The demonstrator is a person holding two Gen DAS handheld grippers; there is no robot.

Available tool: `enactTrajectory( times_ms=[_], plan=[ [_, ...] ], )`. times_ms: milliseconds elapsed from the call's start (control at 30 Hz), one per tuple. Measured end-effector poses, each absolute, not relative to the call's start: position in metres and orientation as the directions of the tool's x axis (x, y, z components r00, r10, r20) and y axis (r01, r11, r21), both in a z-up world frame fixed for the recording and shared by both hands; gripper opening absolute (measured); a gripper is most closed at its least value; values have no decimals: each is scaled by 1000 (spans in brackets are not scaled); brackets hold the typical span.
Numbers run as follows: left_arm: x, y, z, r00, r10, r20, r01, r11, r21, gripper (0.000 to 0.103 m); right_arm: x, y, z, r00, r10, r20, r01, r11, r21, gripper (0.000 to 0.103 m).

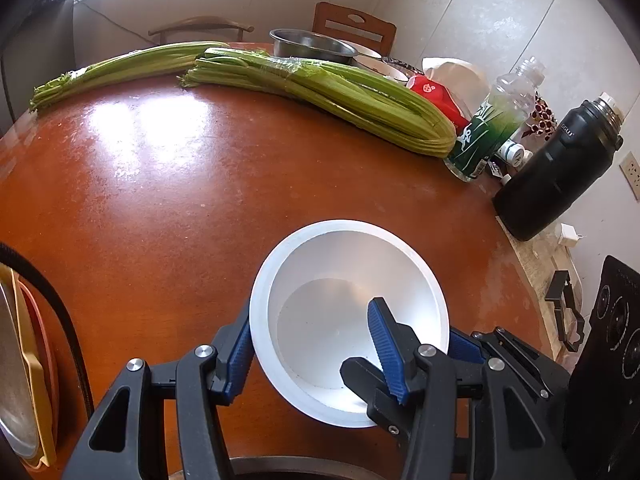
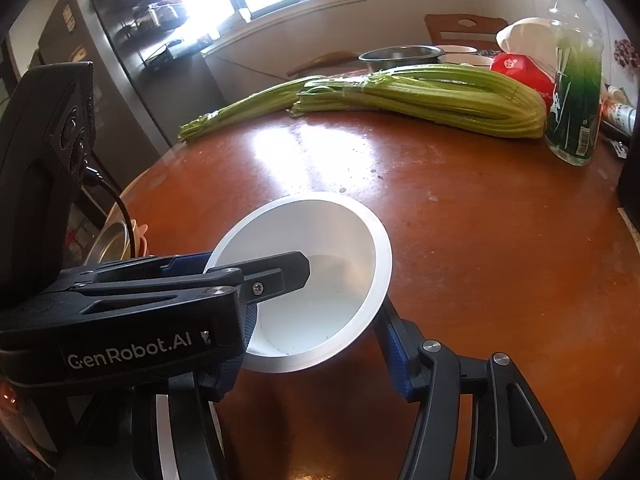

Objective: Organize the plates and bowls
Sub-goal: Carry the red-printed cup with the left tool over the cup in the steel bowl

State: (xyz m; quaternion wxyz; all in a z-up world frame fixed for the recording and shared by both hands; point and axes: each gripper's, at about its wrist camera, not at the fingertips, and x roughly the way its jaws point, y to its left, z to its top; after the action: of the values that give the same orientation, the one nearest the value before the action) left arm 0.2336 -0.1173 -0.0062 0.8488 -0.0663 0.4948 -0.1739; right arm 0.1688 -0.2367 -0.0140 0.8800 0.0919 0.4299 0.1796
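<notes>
A white bowl (image 1: 320,312) is held tilted just above the brown table, and it also shows in the right wrist view (image 2: 320,240). In the left wrist view, my left gripper (image 1: 316,344) has one blue finger (image 1: 236,356) outside the bowl's left rim. A second gripper's blue finger (image 1: 386,340) is inside the bowl with its partner (image 1: 464,346) outside the right wall. In the right wrist view the other gripper's black finger (image 2: 280,272) reaches into the bowl from the left, and my right gripper's blue finger (image 2: 394,356) is under its right rim.
Two bunches of celery (image 1: 320,88) lie across the far table. A steel bowl (image 1: 312,46), a green-labelled bottle (image 1: 488,128) and a black flask (image 1: 560,168) stand at the back right. Stacked plates (image 1: 28,380) sit at the left edge. A chair (image 1: 354,26) is behind.
</notes>
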Motion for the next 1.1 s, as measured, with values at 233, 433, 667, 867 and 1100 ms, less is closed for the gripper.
enactTrajectory(
  times_ms=[233, 433, 667, 867, 1100],
  plan=[
    [227, -111, 3, 477, -371, -797, 232, 928, -293, 54, 164, -234, -4, 582, 396, -711, -247, 918, 309, 62],
    [215, -107, 16, 509, -372, -776, 247, 927, -282, 54, 159, -231, 4, 596, 394, -700, -258, 919, 298, 62],
    [202, -101, 29, 538, -377, -754, 251, 926, -283, 54, 146, -225, 18, 617, 390, -684, -272, 921, 279, 62],
    [186, -96, 43, 568, -373, -733, 255, 927, -274, 54, 132, -219, 31, 633, 397, -665, -290, 918, 272, 62],
    [163, -89, 58, 600, -370, -709, 262, 928, -264, 54, 114, -213, 45, 654, 400, -642, -308, 916, 257, 62]
  ],
)
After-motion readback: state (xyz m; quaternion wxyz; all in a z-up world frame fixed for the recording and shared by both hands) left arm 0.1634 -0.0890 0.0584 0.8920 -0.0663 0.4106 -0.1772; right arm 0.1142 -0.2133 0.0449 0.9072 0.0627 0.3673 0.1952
